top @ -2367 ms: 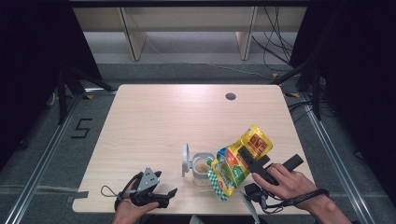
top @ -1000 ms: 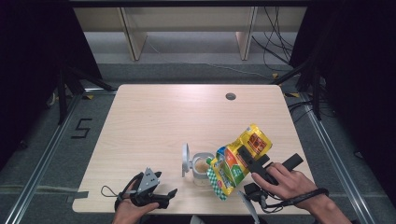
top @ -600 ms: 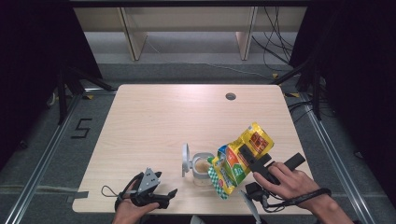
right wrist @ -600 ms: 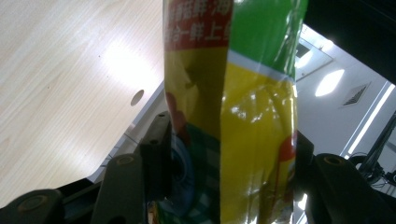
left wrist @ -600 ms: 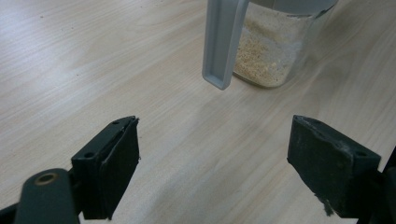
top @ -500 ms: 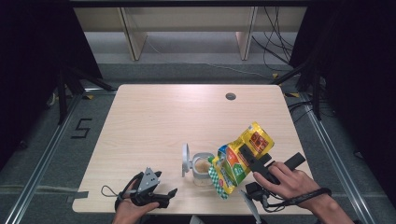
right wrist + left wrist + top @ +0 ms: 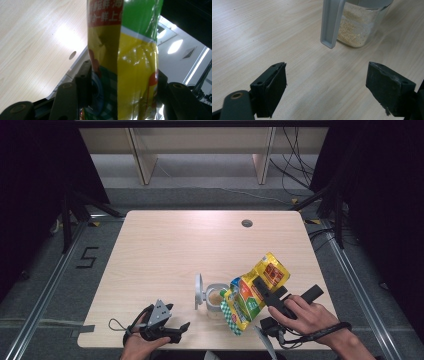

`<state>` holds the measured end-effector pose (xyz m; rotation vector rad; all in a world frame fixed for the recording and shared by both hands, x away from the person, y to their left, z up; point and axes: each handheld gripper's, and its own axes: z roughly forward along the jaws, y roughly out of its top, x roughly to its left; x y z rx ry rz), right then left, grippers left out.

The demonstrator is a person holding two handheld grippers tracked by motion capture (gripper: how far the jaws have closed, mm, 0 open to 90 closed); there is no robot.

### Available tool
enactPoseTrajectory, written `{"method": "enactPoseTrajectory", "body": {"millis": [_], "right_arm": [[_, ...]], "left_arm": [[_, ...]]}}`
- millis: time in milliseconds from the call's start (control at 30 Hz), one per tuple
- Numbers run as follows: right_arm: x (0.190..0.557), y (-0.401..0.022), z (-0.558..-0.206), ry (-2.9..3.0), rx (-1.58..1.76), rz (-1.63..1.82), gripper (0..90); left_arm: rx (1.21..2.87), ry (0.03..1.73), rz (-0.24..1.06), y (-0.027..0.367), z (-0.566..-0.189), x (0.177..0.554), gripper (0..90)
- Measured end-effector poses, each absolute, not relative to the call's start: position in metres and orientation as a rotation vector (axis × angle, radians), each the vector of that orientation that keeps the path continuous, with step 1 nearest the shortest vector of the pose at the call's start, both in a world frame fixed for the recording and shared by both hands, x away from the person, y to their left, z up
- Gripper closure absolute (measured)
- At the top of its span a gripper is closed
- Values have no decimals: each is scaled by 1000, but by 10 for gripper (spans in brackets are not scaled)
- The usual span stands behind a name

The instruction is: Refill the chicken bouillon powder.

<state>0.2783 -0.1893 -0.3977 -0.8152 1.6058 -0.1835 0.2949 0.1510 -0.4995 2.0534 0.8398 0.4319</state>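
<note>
The right tongs (image 7: pixel 264 292) are clamping a yellow and green snack bag (image 7: pixel 252 292) across its middle, their two jaws pressing on opposite faces of the pouch. In the right gripper view the bag (image 7: pixel 125 62) is standing between the jaws, its crinkled foil bulging past them on both sides. The tongs are tipping it so that its lower end is hanging beyond the jaws, over the mouth of a small clear jar (image 7: pixel 216 299). That tilt is most likely there to let the contents slide down into the jar, though the bag's opening is hidden from the high view, so I cannot say whether anything is falling at this instant.

The jar is sitting on the desk (image 7: pixel 165 250) just past the tip of the bag, between the two pairs of tongs, and is already holding a layer of pale crumbs (image 7: pixel 352 31). Its grey hinged lid (image 7: pixel 198 291) is standing flipped up on the side facing away from the right tongs, which is keeping the mouth free for pouring.

The left tongs (image 7: pixel 182 326) are lying low on the desk with their jaws spread wide and nothing between them. They are pointing at the jar (image 7: pixel 359 23), which is standing just ahead of them and untouched, perhaps waiting to steady it or to close the lid (image 7: pixel 332 22).
</note>
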Motion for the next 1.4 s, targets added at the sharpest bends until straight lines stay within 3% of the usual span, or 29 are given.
{"method": "enactPoseTrajectory", "body": {"millis": [833,1400], "right_arm": [[269,-202,-396,1620,-767,-165,509],[273,-187,-399,1620,-798,-127,510]], "left_arm": [[2037,846,430,150,-500,294,164],[2035,846,430,151,-500,294,164]]}}
